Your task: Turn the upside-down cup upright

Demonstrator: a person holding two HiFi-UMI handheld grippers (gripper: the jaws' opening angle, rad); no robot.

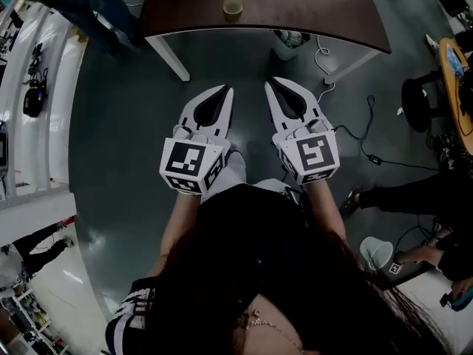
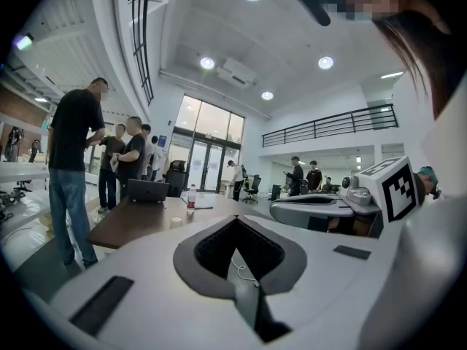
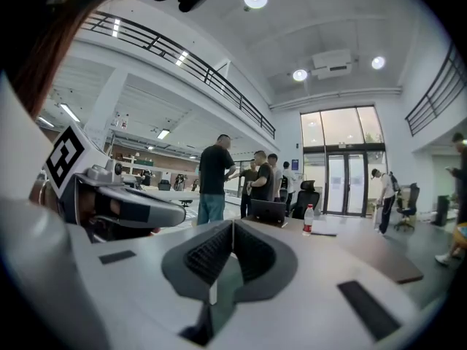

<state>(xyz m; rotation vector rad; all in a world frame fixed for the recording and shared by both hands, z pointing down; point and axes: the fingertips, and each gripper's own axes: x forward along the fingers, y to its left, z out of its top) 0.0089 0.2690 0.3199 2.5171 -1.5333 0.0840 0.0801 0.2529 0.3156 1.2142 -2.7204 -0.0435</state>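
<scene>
A small pale cup [image 1: 232, 2] stands on the dark brown table [image 1: 310, 13] at the top of the head view; from here I cannot tell which way up it is. In the left gripper view the cup [image 2: 176, 221] is a small white shape on the tabletop [image 2: 131, 224], far ahead. Both grippers are held side by side over the grey floor, short of the table and pointing towards it. The left gripper [image 1: 226, 89] [image 2: 235, 219] is shut and holds nothing. The right gripper [image 1: 270, 82] [image 3: 232, 223] is likewise shut and holds nothing.
A laptop [image 2: 148, 190] and a bottle [image 2: 191, 197] sit further back on the table. A bin [image 1: 290, 43] stands under it between white legs [image 1: 168, 56]. Cables [image 1: 355, 128] trail across the floor at right. People [image 2: 73, 166] stand by the table's left end.
</scene>
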